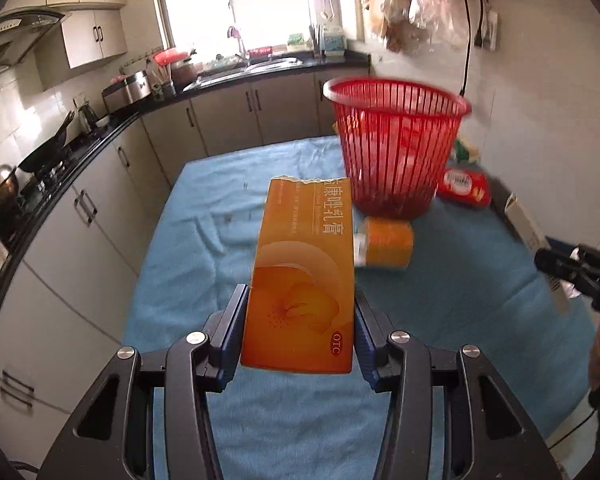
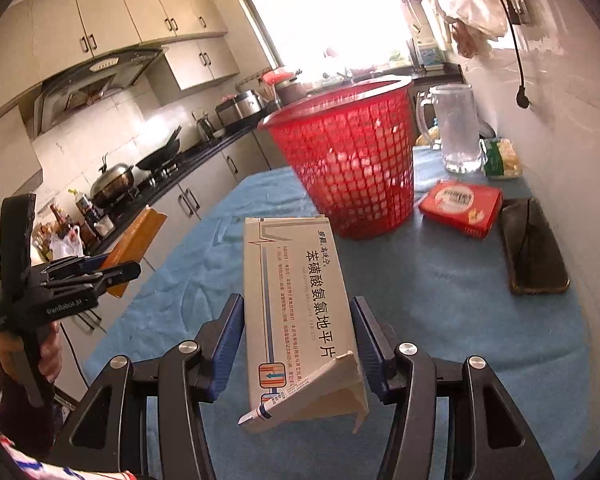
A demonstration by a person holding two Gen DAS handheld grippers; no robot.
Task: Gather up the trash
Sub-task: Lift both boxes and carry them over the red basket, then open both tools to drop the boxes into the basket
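Observation:
My left gripper [image 1: 300, 304] is shut on an orange medicine box [image 1: 304, 272] and holds it above the blue cloth, short of the red mesh basket [image 1: 396, 148]. My right gripper [image 2: 298, 316] is shut on a white medicine box [image 2: 300, 312] with an open flap, also above the cloth, in front of the red basket [image 2: 348, 160]. The left gripper with its orange box [image 2: 140, 236] shows at the left of the right wrist view. The right gripper [image 1: 572, 268] shows at the right edge of the left wrist view.
On the blue cloth [image 1: 220, 240] lie an orange bottle [image 1: 388, 242] beside the basket, a red box [image 2: 460, 206], a dark flat object [image 2: 534, 252], a glass jug [image 2: 456, 128] and a snack bag [image 2: 500, 158]. Kitchen counters and a stove run along the left.

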